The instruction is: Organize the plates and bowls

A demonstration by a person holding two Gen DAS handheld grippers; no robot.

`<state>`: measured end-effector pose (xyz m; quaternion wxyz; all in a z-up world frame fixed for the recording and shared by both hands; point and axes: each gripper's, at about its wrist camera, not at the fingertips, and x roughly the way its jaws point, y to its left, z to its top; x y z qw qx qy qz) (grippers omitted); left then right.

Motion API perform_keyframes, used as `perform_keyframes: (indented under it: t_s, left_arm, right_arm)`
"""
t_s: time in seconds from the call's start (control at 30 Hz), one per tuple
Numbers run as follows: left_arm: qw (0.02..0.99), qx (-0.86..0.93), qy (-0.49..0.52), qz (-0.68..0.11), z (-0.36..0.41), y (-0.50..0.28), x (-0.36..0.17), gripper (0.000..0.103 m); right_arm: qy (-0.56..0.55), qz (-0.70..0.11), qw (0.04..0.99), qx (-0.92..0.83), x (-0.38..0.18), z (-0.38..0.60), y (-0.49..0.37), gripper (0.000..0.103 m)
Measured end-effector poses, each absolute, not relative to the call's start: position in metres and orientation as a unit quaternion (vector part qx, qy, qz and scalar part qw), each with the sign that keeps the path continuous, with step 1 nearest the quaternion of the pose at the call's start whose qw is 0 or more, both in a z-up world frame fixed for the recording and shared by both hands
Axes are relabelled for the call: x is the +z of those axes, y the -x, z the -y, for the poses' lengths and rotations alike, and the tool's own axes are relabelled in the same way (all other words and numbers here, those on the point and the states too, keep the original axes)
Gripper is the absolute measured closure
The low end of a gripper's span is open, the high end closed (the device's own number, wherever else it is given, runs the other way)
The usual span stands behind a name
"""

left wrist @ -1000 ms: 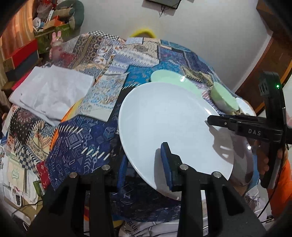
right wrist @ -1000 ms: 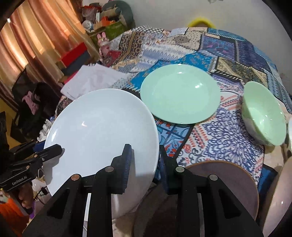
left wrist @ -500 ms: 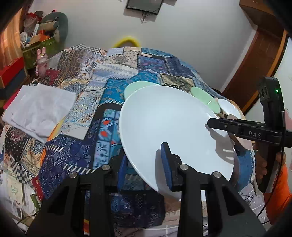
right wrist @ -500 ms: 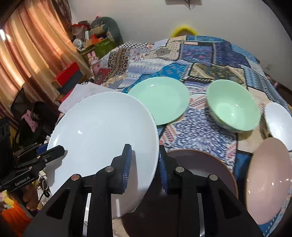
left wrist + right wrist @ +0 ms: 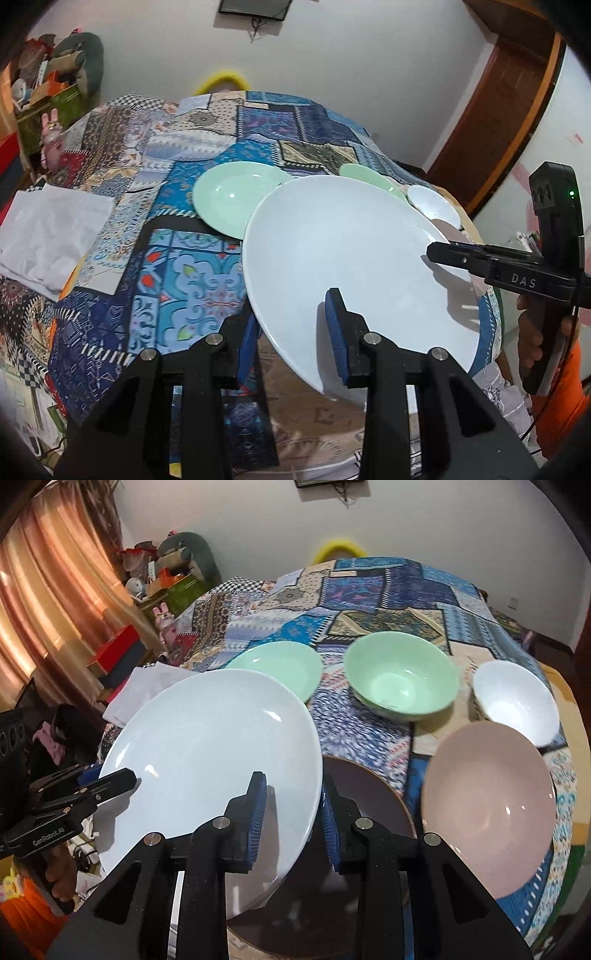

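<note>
I'm pinching the large round white ceramic plate point(image 5: 354, 266) at opposite rims: left gripper point(image 5: 291, 332) clamping its 7 o'clock edge, right gripper point(image 5: 291, 812) its 4 o'clock edge. Plate's hanging tilted above the brown round plate point(image 5: 365, 794) on the patchwork tablecloth point(image 5: 369, 590).

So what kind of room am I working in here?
Most likely a lived-in home room, perhaps a bedroom or dining area: a patchwork cloth covers the surface under the dishes, curtains hang at the left, and stuffed toys and boxes are piled against the wall.
</note>
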<state>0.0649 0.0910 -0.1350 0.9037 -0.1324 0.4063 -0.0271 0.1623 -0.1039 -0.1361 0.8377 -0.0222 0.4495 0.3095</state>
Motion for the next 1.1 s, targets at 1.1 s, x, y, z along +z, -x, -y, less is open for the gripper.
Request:
perform_keyframes:
  t_s: [1.1]
  left_arm:
    - [0.867, -0.064, 0.102, -0.483, -0.033, -0.095, -0.184, 0.069]
  right_arm:
    - [-0.036, -0.496, 0.823, 0.275, -0.185, 0.168, -0.155, 0.077]
